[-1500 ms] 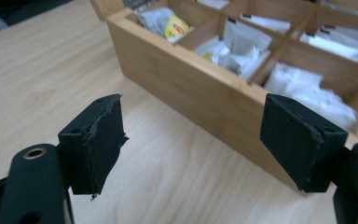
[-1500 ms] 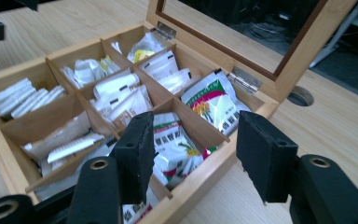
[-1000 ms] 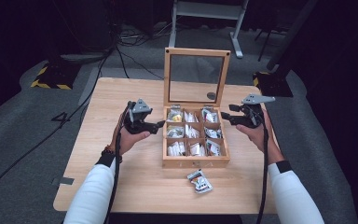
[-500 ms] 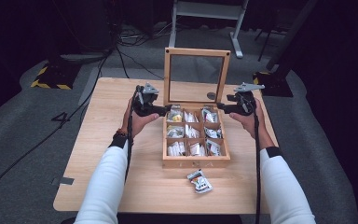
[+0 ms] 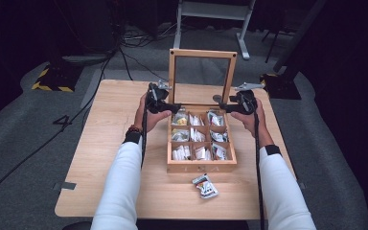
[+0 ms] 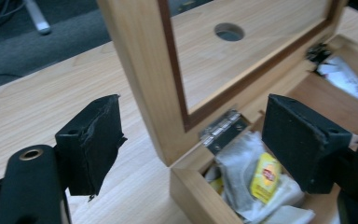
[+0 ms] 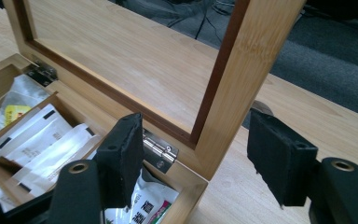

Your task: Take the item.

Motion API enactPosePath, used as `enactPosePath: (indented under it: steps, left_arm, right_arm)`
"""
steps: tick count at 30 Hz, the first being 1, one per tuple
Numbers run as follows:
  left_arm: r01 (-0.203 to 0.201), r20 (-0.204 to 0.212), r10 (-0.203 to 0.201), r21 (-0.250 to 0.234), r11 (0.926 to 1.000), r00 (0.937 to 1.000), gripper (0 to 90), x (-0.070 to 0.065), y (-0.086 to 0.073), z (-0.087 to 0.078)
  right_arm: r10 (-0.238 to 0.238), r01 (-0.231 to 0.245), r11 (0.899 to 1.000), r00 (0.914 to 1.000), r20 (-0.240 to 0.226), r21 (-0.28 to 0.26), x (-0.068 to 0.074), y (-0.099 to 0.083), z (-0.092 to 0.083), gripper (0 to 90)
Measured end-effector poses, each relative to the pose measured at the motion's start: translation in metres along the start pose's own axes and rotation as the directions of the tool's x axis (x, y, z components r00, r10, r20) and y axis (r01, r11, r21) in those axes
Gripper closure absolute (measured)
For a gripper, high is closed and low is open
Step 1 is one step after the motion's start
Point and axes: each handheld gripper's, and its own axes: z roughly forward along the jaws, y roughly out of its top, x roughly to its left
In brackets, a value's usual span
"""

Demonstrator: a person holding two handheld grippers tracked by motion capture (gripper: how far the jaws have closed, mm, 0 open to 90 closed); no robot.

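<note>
wooden box sits mid desk, lid standing upright at the back edge on its hinges. left claw is at the lid's left post, low, near the back-left corner of the box. in the left gripper view that post runs up between the two jaws, hinge just past it, pads clear of the wood on both sides. jaws have just been opening; spread now, gripping nothing. right claw mirrors it at the lid's right post. right gripper view: post between the jaws, gap on each side, a hinge by the inner jaw. those jaws have also just been opening; spread, no contact that i can see. box compartments hold tea bags and sachets. one loose packet lies on the desk just in front of the box, well apart from both claws.
</note>
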Motion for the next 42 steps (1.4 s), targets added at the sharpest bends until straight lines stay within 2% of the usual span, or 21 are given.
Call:
enactPosePath:
  steps: [2, 3, 5, 9, 12, 16, 22, 28, 31, 34, 36, 42]
  left_arm:
    - [0.013, -0.009, -0.013, 0.002, 0.9999, 0.9999, 20.6, -0.001, 0.002, 0.003]
    - [0.011, -0.008, -0.011, 0.003, 0.9999, 0.9999, 21.5, -0.001, 0.002, 0.004]
    - [0.008, -0.011, -0.008, 0.014, 0.9999, 0.9999, 21.2, -0.002, 0.003, 0.008]
    - [0.004, 0.003, -0.004, 0.027, 0.9996, 1.0000, 21.5, -0.003, 0.004, 0.014]
    - [0.027, 0.026, -0.028, 0.024, 0.9993, 0.9993, 22.0, -0.001, 0.001, 0.016]
    - [0.027, 0.021, -0.028, 0.041, 0.9988, 0.9994, 23.5, -0.001, 0.002, 0.020]
    - [0.019, 0.015, -0.020, 0.035, 0.9992, 0.9997, 27.2, -0.001, 0.005, 0.021]
    - [0.053, 0.031, -0.053, 0.000, 0.9986, 0.9982, 31.9, 0.002, 0.007, 0.018]
    - [0.047, 0.031, -0.047, 0.005, 0.9989, 0.9984, 32.1, 0.003, 0.009, 0.018]
    - [0.050, 0.038, -0.050, -0.005, 0.9987, 0.9980, 32.4, 0.004, 0.008, 0.019]
    - [0.066, 0.044, -0.066, -0.015, 0.9977, 0.9969, 34.1, 0.005, 0.008, 0.019]
    - [0.044, 0.027, -0.044, -0.008, 0.9990, 0.9987, 34.5, 0.005, 0.011, 0.022]
  right_arm:
    - [0.010, -0.010, 1.000, 0.9999, 0.009, 0.007, -0.002, -0.001, 0.003, 36.6]
    - [0.039, -0.039, 0.999, 0.9992, 0.012, 0.008, -0.005, -0.001, 0.005, 36.5]
    - [0.056, -0.056, 0.998, 0.9984, 0.010, -0.001, -0.007, -0.001, 0.006, 36.7]
    - [0.085, -0.085, 0.996, 0.9963, 0.016, 0.013, -0.013, -0.002, 0.009, 37.2]
    - [0.088, -0.089, 0.996, 0.9959, 0.019, 0.030, -0.015, -0.004, 0.013, 38.0]
    - [0.108, -0.108, 0.994, 0.9941, 0.008, 0.035, -0.016, -0.005, 0.017, 39.1]
    - [0.120, -0.119, 0.993, 0.9928, -0.011, 0.016, -0.015, -0.003, 0.018, 41.2]
    - [0.123, -0.122, 0.992, 0.9921, -0.025, 0.017, -0.013, -0.003, 0.023, 43.5]
    - [0.117, -0.116, 0.993, 0.9923, -0.042, 0.021, -0.011, -0.004, 0.028, 46.1]
    - [0.107, -0.107, 0.994, 0.9935, -0.037, 0.017, -0.010, -0.004, 0.032, 46.1]
    - [0.113, -0.113, 0.994, 0.9924, -0.049, 0.011, -0.011, -0.003, 0.033, 46.0]
    - [0.119, -0.120, 0.993, 0.9920, -0.040, -0.008, -0.020, 0.000, 0.025, 45.7]
